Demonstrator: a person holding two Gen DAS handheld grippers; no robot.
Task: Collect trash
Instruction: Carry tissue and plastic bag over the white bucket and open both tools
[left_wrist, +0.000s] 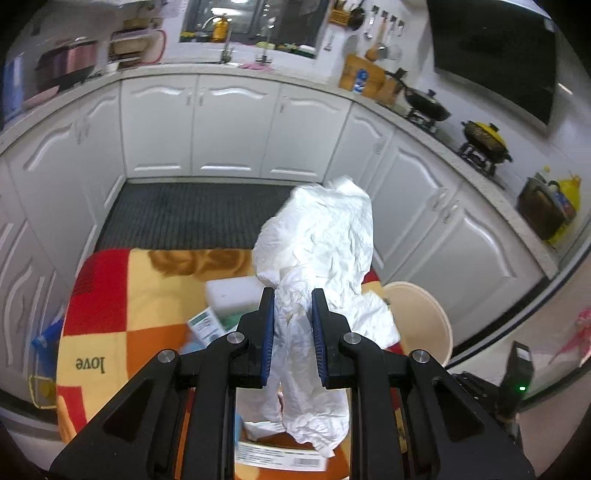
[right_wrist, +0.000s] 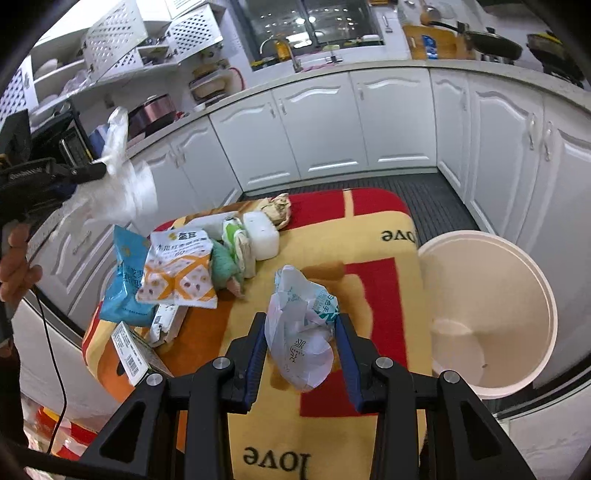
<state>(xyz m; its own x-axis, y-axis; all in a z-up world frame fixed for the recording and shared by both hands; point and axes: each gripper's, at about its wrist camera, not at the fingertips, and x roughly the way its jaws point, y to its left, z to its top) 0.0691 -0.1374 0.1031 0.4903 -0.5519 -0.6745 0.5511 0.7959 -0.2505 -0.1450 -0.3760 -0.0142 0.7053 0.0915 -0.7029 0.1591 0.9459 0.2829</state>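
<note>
- The left gripper sits nearest the lens, its blue-padded jaws pressed onto a crumpled white paper sheet that stands up above them and hangs down below — it is held clear of the patterned cloth.
- In the right wrist view the same sheet shows at the far left, lifted above the pile of packets.
- The right gripper is spread, one jaw on each side of a crinkled white plastic bag lying on the cloth; whether the pads touch it I cannot tell.
- The cream bin stands just beside the cloth's right edge, open-topped.
- Further back on the cloth lie an orange-and-white snack packet, a blue packet partly under it, a white foam block and a barcoded box at the near-left edge.
</note>
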